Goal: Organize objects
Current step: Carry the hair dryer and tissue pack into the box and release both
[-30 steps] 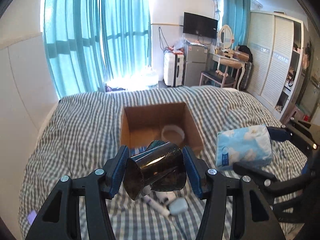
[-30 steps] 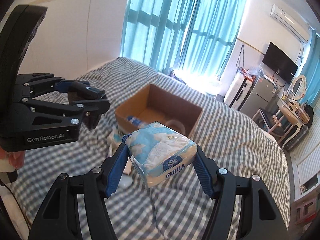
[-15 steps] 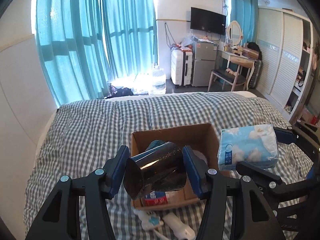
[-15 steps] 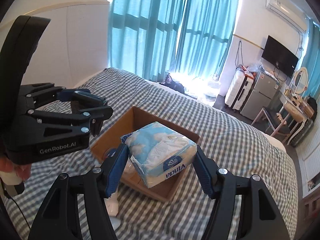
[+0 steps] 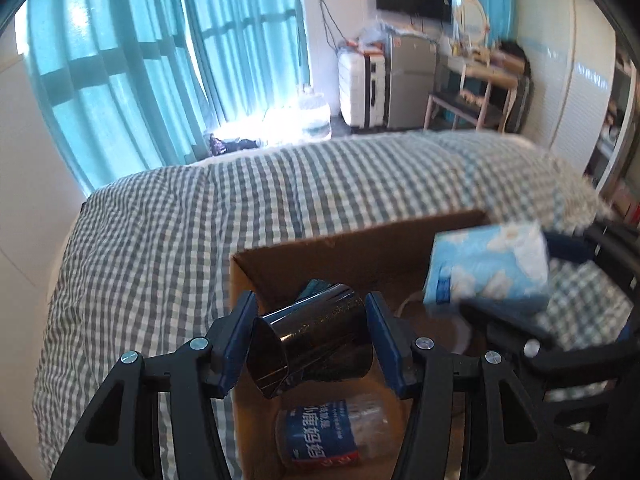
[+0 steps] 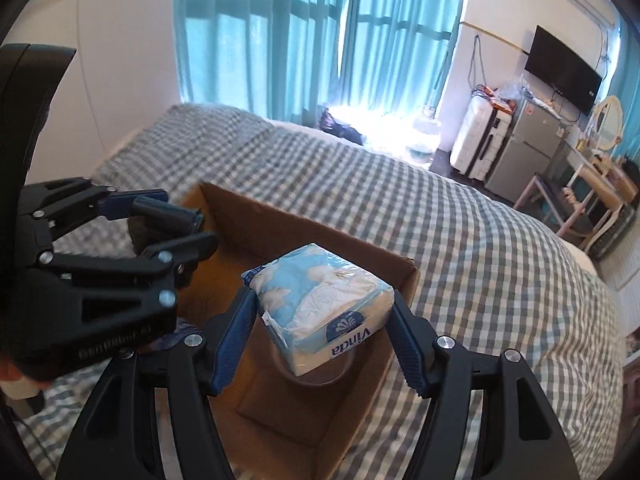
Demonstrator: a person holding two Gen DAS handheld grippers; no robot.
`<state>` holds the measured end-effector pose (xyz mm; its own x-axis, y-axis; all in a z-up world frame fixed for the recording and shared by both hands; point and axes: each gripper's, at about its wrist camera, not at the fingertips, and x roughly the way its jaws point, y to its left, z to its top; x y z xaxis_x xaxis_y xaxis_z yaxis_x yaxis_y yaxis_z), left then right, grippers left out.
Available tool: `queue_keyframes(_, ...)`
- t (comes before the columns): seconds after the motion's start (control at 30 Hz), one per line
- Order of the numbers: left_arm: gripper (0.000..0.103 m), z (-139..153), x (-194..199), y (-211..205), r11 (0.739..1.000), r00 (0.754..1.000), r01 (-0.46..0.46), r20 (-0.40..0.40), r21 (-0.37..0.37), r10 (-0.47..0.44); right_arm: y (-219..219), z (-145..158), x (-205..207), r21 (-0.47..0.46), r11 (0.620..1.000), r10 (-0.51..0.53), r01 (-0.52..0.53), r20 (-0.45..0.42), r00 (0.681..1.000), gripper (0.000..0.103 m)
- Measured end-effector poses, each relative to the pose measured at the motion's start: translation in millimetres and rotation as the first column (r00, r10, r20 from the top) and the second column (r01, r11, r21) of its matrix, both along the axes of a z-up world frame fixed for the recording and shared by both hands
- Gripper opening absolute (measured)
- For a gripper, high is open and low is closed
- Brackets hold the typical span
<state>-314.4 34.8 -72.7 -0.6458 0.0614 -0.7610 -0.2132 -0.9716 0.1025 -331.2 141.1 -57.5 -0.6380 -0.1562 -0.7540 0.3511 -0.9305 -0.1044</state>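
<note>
An open cardboard box (image 5: pixel 360 240) (image 6: pixel 400 280) lies on the checked bed. My left gripper (image 5: pixel 310 336) is shut on a shiny black cup (image 5: pixel 316 344), held on its side above the box's left part; in the right wrist view that gripper (image 6: pixel 172 232) hangs over the box's left wall. My right gripper (image 6: pixel 322 320) is shut on a blue and white tissue pack (image 6: pixel 320 304) (image 5: pixel 488 268) marked Vinda, above the box's right part. Inside the box lie a clear bottle with a blue label (image 5: pixel 320 436) and a white ring-shaped thing (image 5: pixel 460 328), partly hidden.
The grey and white checked bedcover (image 5: pixel 200 240) spreads all round the box. Beyond the bed are teal curtains (image 5: pixel 160 60), a white suitcase (image 5: pixel 362 88), a small fridge (image 5: pixel 412 76), a dressing table (image 5: pixel 480 76) and a wardrobe (image 5: pixel 580 100) at the right.
Both grippers have moved forward and down with their loads, from short of the box to above it. The small items on the bed in front of the box have left the view.
</note>
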Motion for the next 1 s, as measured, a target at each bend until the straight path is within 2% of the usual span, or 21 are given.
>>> queue_keyframes(0.13,0.057,-21.7,-6.5,-3.1,1.0,0.999,-0.005,0.035,0.01,0.005,-2.8,-16.8,-4.1,0.028,1.0,0.002,-0.002,-0.001,1.0,0.065)
queue_keyframes(0.33,0.057,-35.5,-7.6,-3.2,1.0,0.998,0.01,0.054,0.009,-0.01,-3.0,-35.0,-4.7,0.034,0.999,0.021,-0.022,0.028,0.999,0.065)
queue_keyframes(0.6,0.057,-40.4,-8.5,1.2,0.999,0.998,0.036,0.058,0.0,-0.036,-1.2,-41.6,-2.2,0.034,0.999,0.034,-0.036,0.035,0.999,0.066)
queue_keyframes(0.73,0.06,-37.7,-9.9,-1.1,0.999,0.997,0.029,0.069,0.014,-0.03,0.5,-32.8,4.3,0.025,0.999,0.033,-0.032,-0.008,0.999,0.067)
queue_keyframes(0.8,0.066,-33.9,-8.8,-0.2,0.999,0.996,0.031,0.078,0.033,-0.033,2.2,-24.7,8.8,0.004,1.0,0.025,-0.025,-0.043,0.999,0.073)
queue_keyframes(0.87,0.079,-25.9,-5.7,0.7,0.998,0.997,0.035,0.068,0.043,-0.038,6.5,-12.5,12.1,-0.024,1.0,0.015,-0.016,-0.068,0.998,0.074)
queue_keyframes(1.0,0.087,0.3,6.8,4.3,0.999,0.999,0.037,0.017,0.014,-0.037,15.9,13.9,22.5,-0.059,0.998,-0.015,0.008,-0.103,0.995,0.077)
